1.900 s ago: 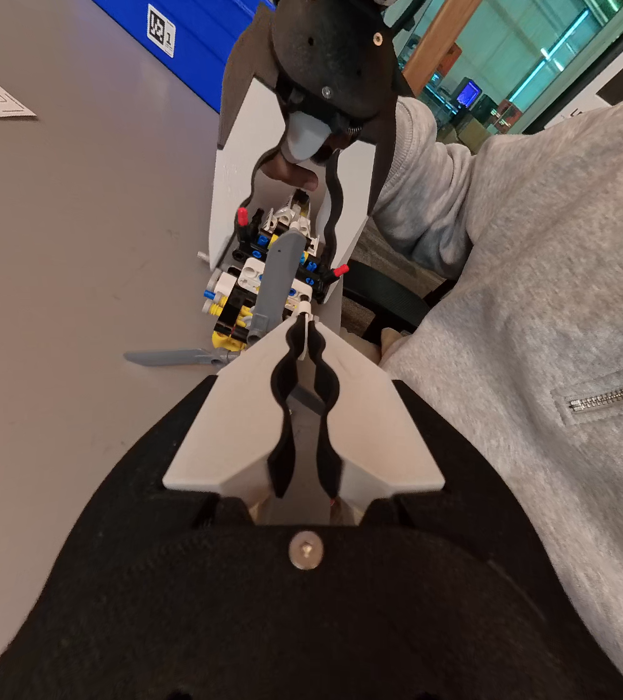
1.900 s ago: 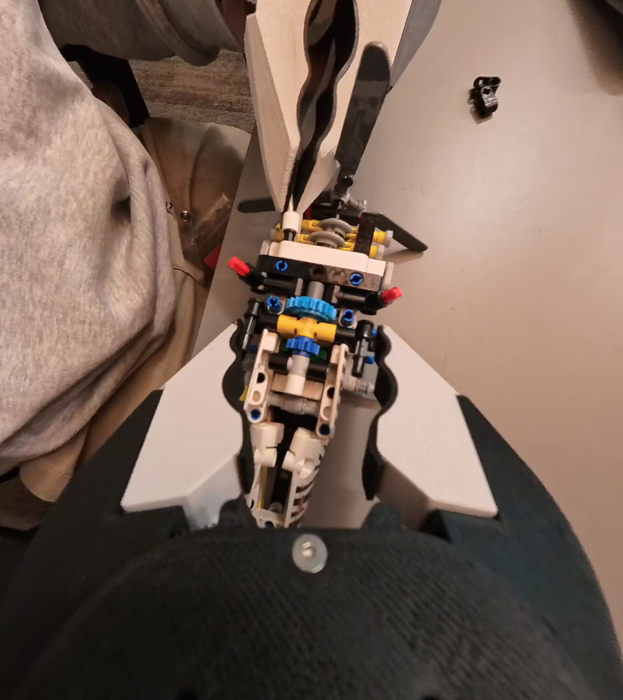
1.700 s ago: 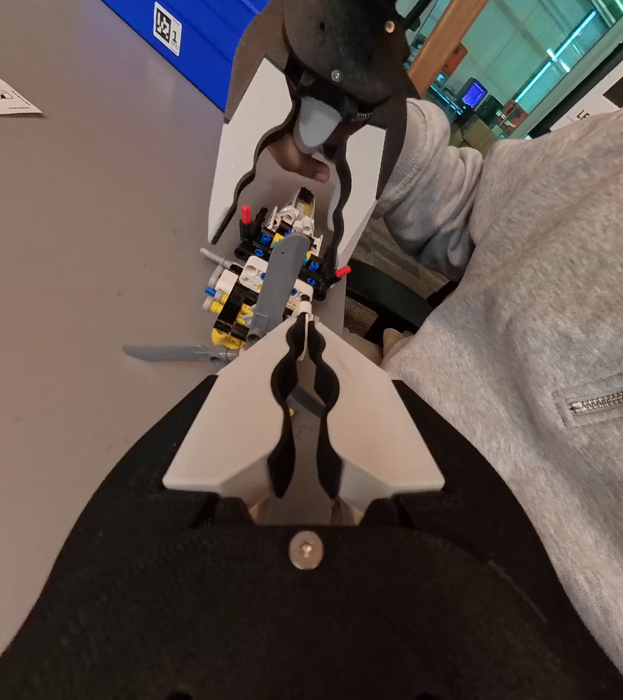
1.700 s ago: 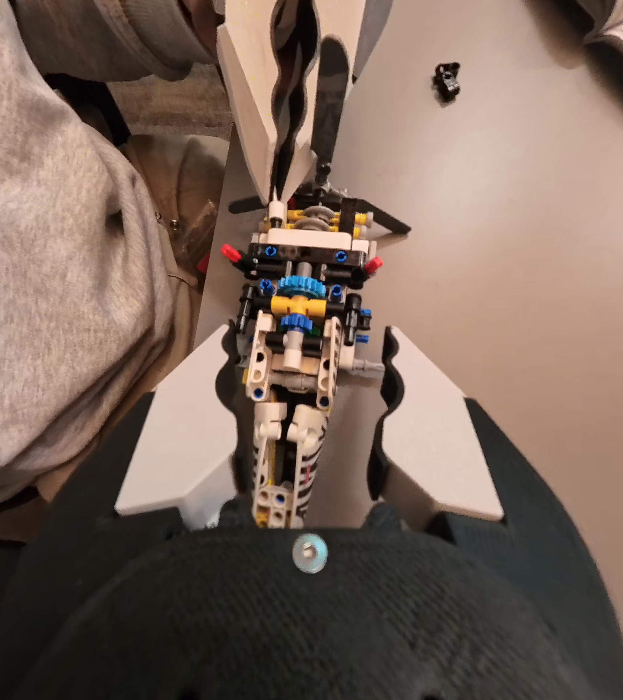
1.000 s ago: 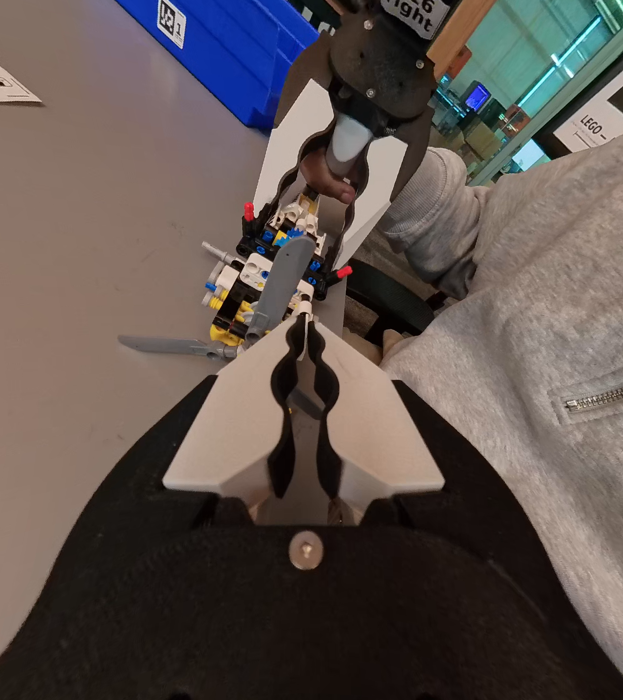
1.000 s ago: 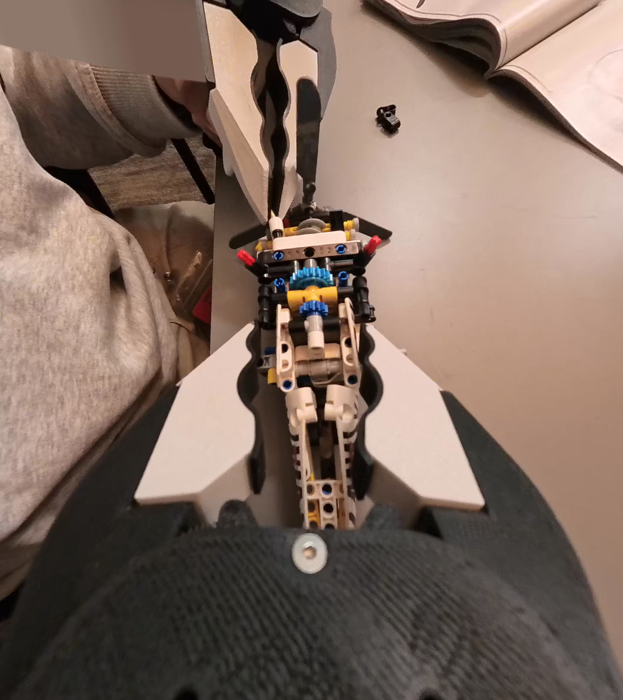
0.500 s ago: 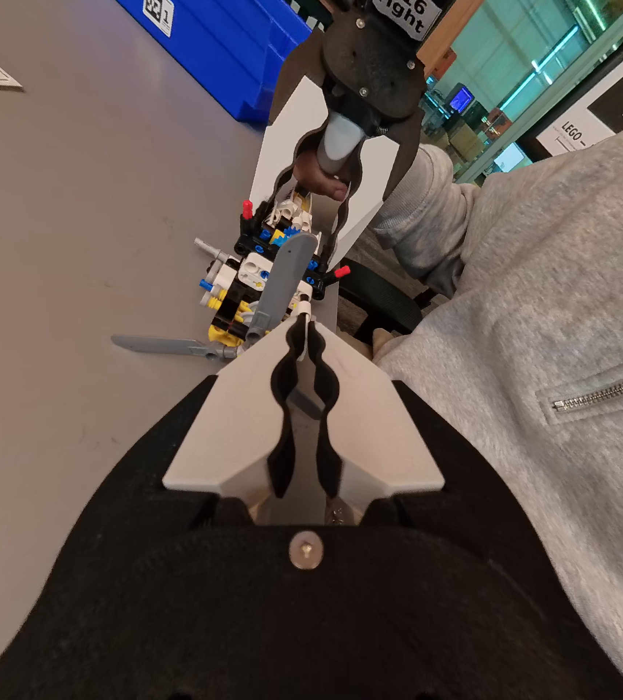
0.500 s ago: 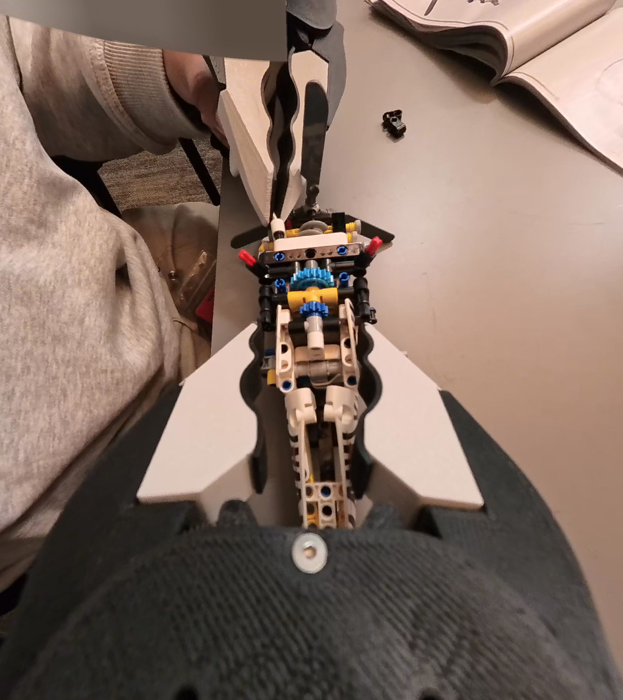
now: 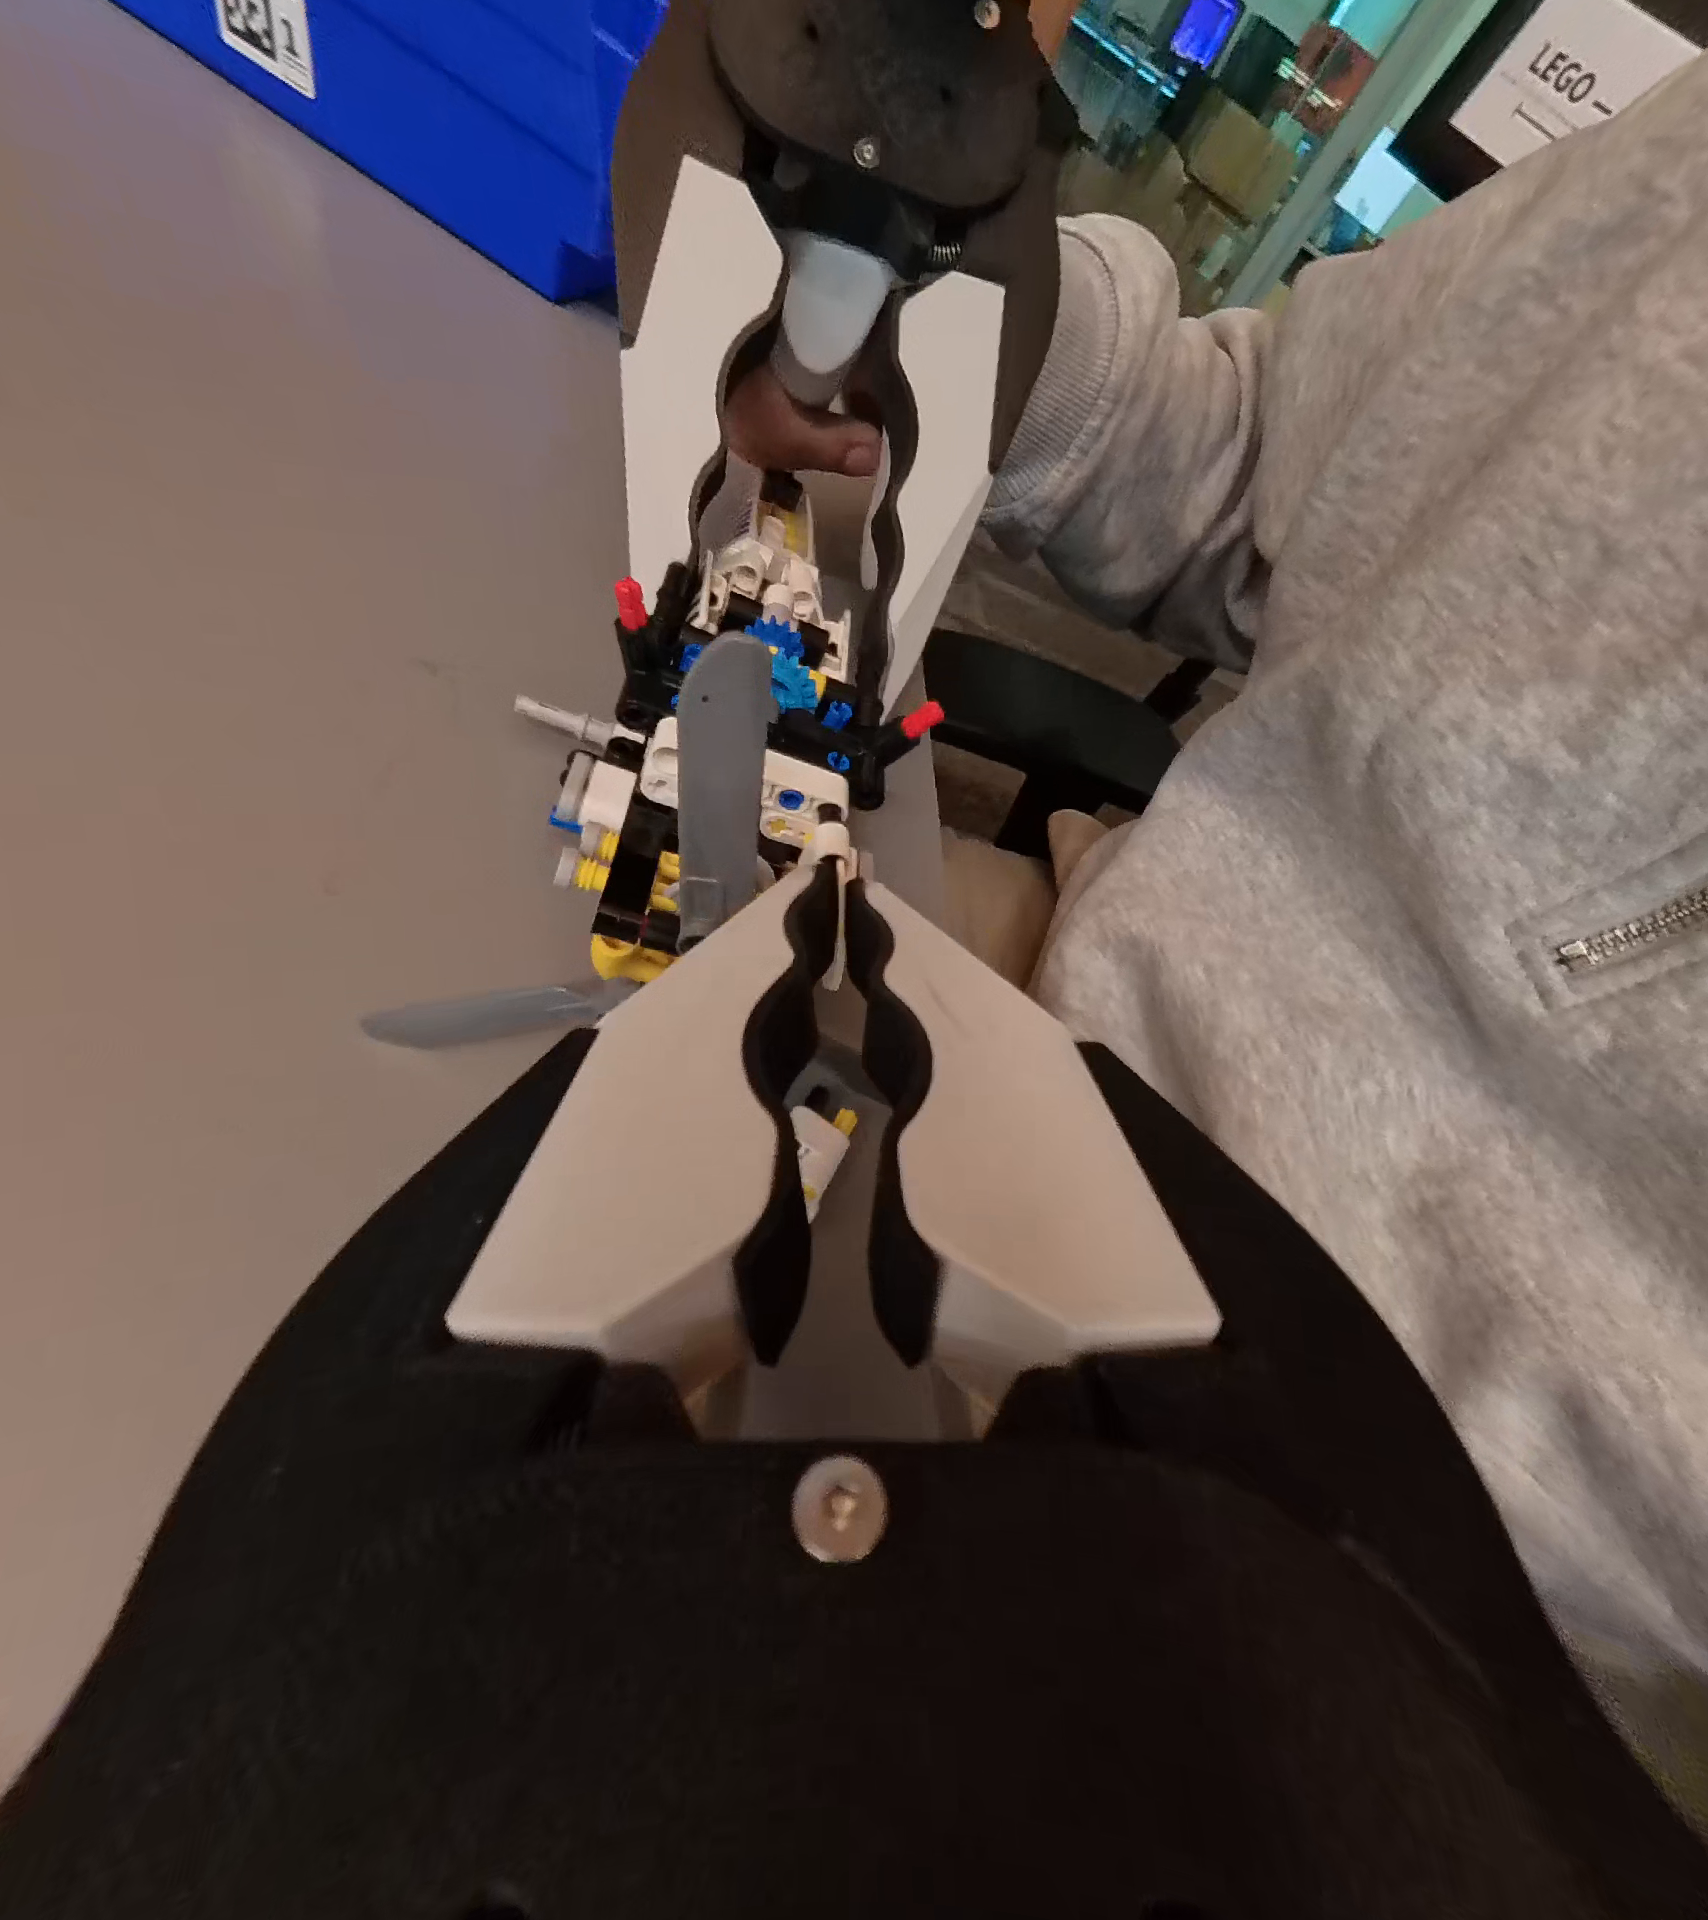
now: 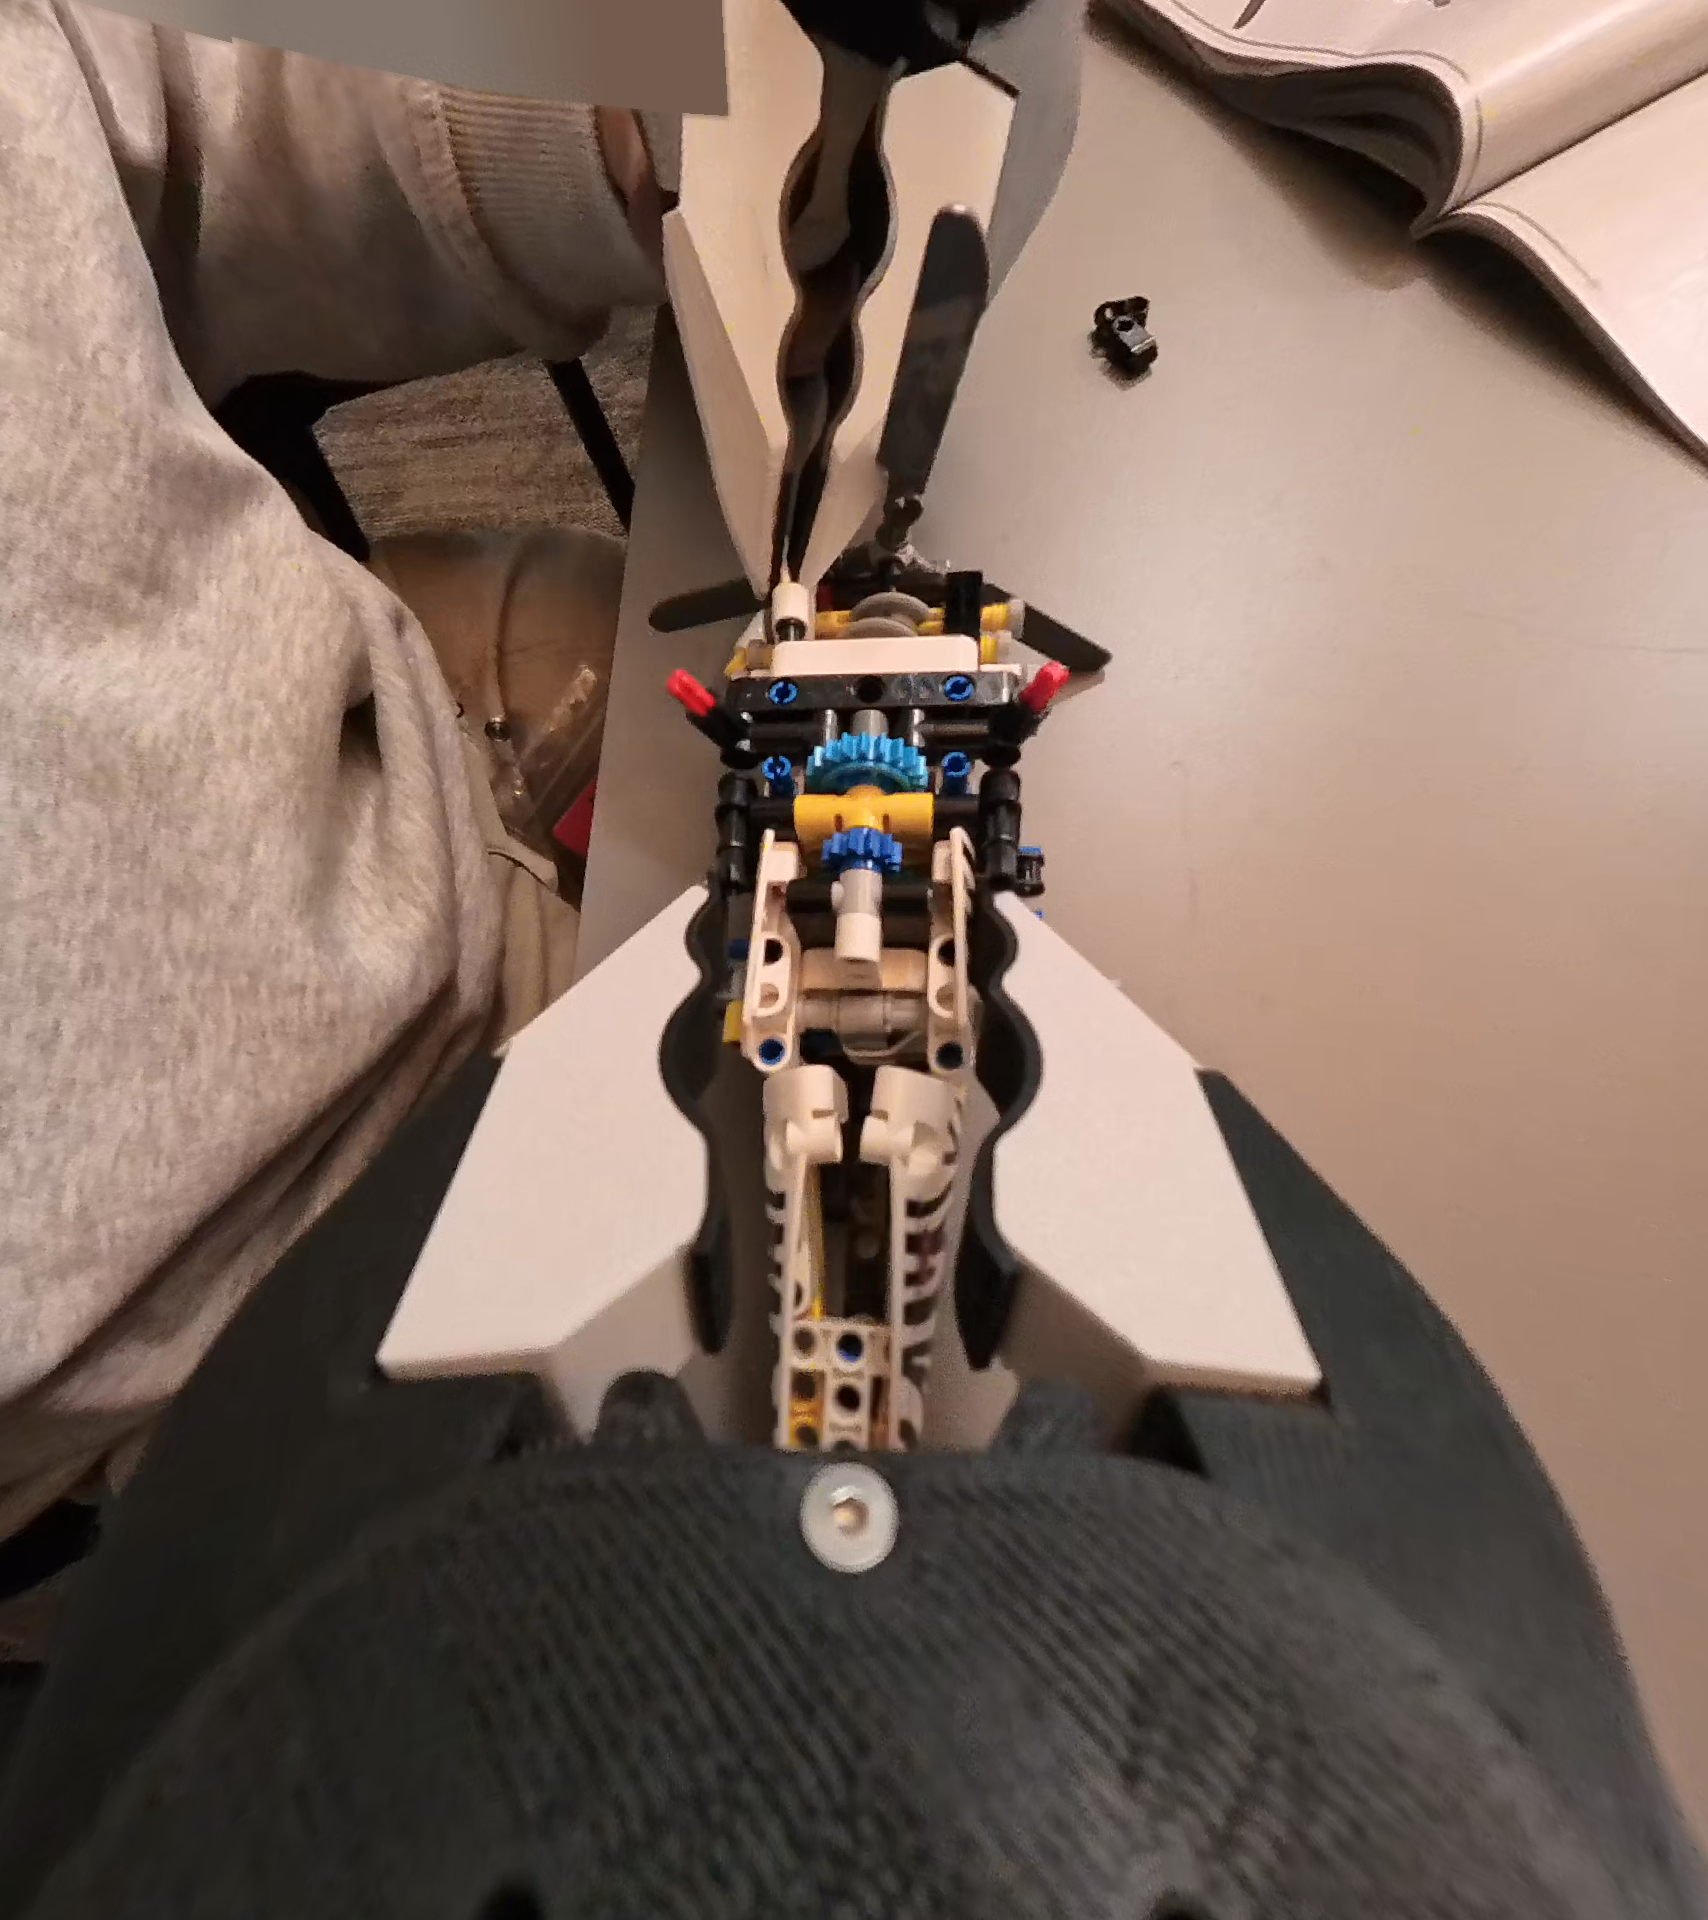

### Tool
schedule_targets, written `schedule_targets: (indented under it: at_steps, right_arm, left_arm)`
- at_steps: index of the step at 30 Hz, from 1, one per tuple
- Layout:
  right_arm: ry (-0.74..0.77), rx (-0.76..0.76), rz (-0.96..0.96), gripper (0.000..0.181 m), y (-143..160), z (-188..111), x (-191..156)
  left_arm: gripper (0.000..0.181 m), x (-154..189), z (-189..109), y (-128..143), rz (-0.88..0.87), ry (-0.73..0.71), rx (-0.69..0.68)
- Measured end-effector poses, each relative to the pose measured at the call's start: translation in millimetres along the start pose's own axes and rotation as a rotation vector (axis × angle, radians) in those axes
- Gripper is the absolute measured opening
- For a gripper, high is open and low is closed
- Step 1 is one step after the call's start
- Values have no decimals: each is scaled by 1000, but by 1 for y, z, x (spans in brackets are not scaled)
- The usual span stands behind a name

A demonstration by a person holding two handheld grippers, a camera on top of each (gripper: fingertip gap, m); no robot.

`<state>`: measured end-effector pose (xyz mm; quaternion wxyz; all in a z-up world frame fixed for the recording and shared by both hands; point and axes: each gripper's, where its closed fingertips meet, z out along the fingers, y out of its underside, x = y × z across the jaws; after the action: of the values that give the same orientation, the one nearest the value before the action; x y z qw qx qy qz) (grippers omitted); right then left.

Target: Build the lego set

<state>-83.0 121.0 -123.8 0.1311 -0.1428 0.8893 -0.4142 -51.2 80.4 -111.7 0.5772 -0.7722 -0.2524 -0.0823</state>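
Both tongs – clamped on model (image 10: 865, 935)

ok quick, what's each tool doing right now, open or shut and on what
Left tool: shut on a thin white pin at the lego model's front corner.
Right tool: shut on the lego model's white tail section.
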Motion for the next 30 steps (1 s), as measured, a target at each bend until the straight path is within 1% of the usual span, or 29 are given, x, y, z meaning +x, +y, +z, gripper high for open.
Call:
schedule_targets:
  at_steps: [5, 21, 24, 26, 28, 30]
  right_arm:
    - [-24, -5, 5, 46, -2, 2, -1]
    - [-12, -9, 3, 47, -3, 3, -2]
    - [3, -30, -4, 51, 0, 2, -3]
    - [41, -61, -15, 62, 7, -1, -2]
    - [70, -69, -5, 68, 12, -6, -1]
    - [78, -47, 27, 67, 13, -13, -4]
  left_arm:
    - [0, -1, 0, 0, -2, 5, -4]
    - [0, 0, 0, 0, -13, 16, 1]
    - [0, -2, 0, 0, -15, 0, 3]
    - [0, -2, 0, 0, -26, 2, 0]
    - [0, -3, 0, 0, -25, -8, 1]
    - [0, -3, 0, 1, -29, -11, 2]
